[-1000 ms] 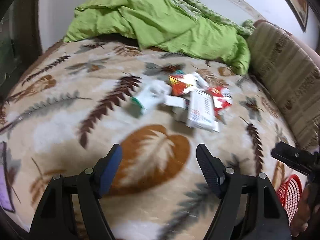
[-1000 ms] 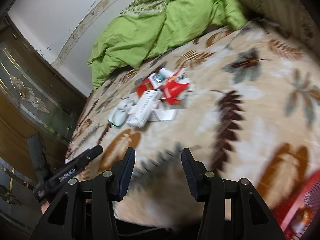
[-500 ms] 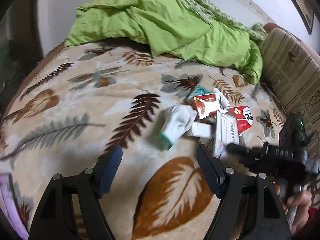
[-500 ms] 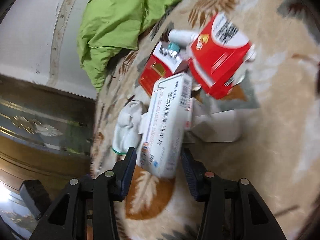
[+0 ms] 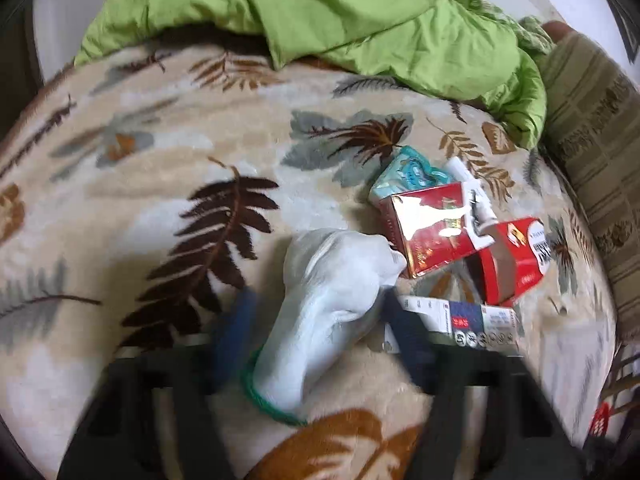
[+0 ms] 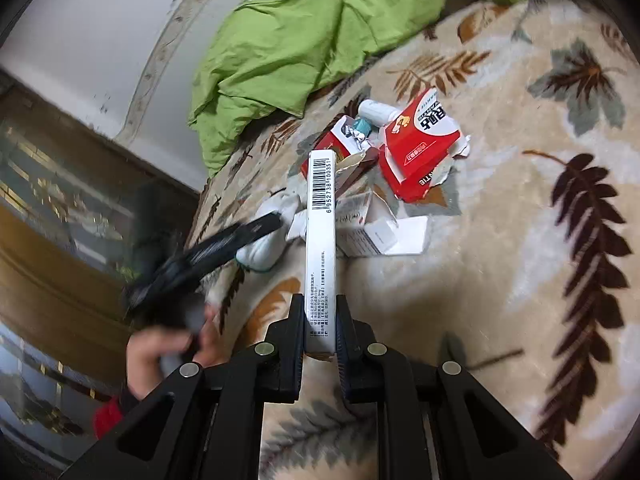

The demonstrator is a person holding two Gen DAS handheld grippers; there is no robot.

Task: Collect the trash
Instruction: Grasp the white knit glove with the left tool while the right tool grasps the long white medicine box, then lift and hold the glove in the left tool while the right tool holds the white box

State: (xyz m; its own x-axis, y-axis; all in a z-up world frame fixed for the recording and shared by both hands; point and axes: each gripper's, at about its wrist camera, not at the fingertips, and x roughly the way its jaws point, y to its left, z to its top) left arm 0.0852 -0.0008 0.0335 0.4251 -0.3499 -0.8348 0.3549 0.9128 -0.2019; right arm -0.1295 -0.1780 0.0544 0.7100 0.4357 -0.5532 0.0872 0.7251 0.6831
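A pile of trash lies on the leaf-patterned blanket (image 5: 160,160). My right gripper (image 6: 319,312) is shut on a long white box (image 6: 320,240) with a barcode and holds it on edge above the bed. My left gripper (image 5: 320,320) is blurred, its jaws open around a white glove with a green cuff (image 5: 328,308), which also shows in the right wrist view (image 6: 264,248). Behind lie a glossy red carton (image 5: 428,232), a torn red box (image 5: 516,260) (image 6: 420,148), a teal packet (image 5: 412,172) and a small white box (image 5: 460,320) (image 6: 384,236).
A crumpled green quilt (image 5: 340,12) covers the far side of the bed. A striped cushion (image 5: 596,140) runs along the right edge. A wooden cabinet with glass (image 6: 60,200) stands beside the bed. A red basket (image 5: 600,424) shows at the lower right.
My right gripper closed on the long white box and lifted it off the pile. My left gripper moved forward until its jaws straddle the white glove.
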